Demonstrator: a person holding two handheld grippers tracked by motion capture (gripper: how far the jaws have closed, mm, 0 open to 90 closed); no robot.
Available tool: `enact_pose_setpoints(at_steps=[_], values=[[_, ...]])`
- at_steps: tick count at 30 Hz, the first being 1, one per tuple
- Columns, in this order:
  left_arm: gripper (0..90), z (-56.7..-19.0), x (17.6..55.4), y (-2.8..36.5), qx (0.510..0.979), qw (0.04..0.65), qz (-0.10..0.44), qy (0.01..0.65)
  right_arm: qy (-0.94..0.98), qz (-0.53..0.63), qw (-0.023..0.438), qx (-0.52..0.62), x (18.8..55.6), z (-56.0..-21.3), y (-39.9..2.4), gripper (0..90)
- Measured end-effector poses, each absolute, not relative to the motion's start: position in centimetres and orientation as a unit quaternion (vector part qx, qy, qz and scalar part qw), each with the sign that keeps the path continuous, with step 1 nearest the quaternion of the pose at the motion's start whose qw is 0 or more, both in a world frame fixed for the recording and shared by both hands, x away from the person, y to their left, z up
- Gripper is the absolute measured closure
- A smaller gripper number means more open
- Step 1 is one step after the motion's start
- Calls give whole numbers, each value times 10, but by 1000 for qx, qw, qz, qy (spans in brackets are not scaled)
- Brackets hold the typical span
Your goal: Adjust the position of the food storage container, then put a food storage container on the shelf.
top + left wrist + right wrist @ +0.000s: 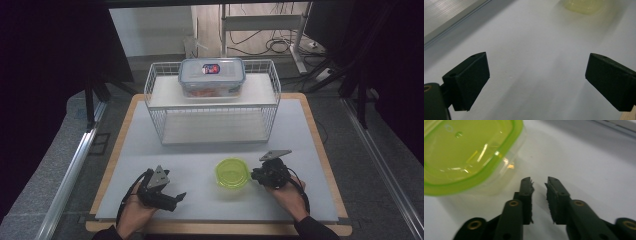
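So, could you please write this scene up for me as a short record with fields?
surface: white mat on a wooden table
near item: green-lidded tub, lid on, beside the right gripper
right gripper: jaws slightly apart, nothing between them, next to the tub but not touching it
left gripper: jaws wide open over bare mat, holding nothing
rear item: white wire rack
on the rack: clear lidded box on the top shelf
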State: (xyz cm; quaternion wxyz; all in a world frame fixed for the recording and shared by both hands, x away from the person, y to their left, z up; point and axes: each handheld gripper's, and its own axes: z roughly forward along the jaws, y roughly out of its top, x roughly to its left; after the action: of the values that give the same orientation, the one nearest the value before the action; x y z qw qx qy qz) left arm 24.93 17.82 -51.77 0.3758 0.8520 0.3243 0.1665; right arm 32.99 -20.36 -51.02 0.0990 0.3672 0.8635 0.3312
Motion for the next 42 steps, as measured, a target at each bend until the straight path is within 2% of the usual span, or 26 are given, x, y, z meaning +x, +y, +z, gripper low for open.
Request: enact_pose_setpoints(at_steps=[4,11,17,20,23,31,42], values=[[55,-519,249,178,853,375,165,324,866,326,128,358,327,-508,-210,547],[55,-519,249,175,856,372,166,319,854,341,129,370,328,-504,-228,288],[55,-520,250,175,857,371,165,318,843,359,121,382,326,-500,-236,153],[55,-520,250,175,857,371,165,318,837,363,107,396,326,-498,-238,121],[55,-519,249,175,856,372,168,318,833,354,100,414,324,-496,-238,128],[55,-519,249,175,856,370,172,318,832,364,91,408,318,-484,-238,315],[55,-518,249,175,856,368,177,317,802,417,70,422,314,-471,-241,406]])
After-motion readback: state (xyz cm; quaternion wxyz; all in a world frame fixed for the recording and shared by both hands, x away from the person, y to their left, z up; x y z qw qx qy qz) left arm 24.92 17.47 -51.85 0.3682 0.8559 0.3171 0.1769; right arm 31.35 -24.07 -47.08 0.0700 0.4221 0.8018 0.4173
